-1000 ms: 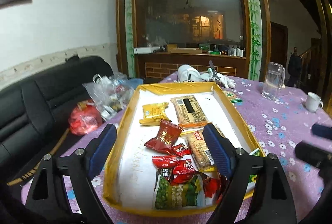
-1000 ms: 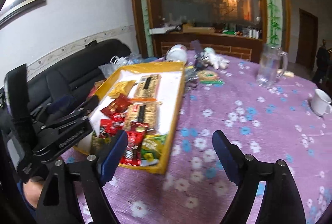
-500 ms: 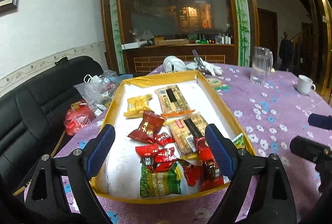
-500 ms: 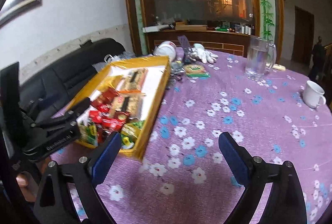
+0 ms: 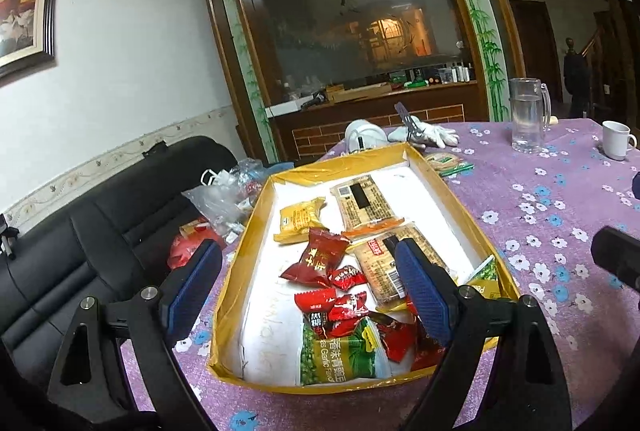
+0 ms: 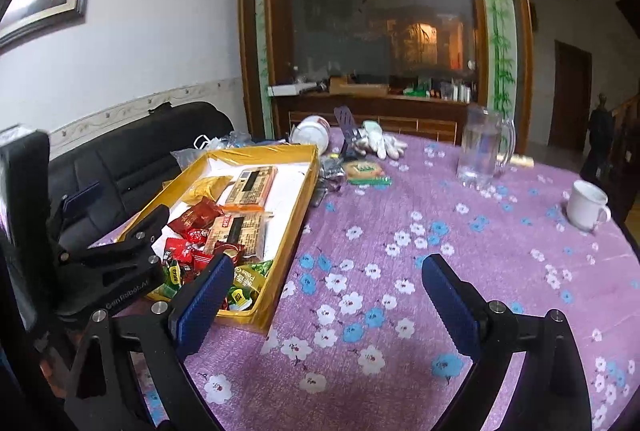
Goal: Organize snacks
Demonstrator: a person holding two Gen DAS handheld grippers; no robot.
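Compared with a second earlier, both grippers have drawn back and risen from the yellow tray [image 5: 448,199]; the left wrist view now takes in the whole tray, and the right wrist view has swung toward the bare purple tablecloth [image 6: 440,231]. This reads as a retreat with nothing carried, so the sorting step appears either finished or not yet resumed.

The left gripper [image 5: 304,287] hovers above the tray's near edge, jaws spread wide and empty. The right gripper [image 6: 328,295] hovers over the tablecloth just beside the tray's right wall, jaws likewise spread and empty.

The snacks lie inside the tray, at the table's left edge:
- red candy wrappers [image 5: 332,283] heaped toward the near end;
- a green pea packet [image 5: 340,359] at the near edge;
- two tan cracker packs [image 5: 362,201] along the right side;
- one yellow packet [image 5: 300,219] toward the far end.

The pile overlaps untidily.
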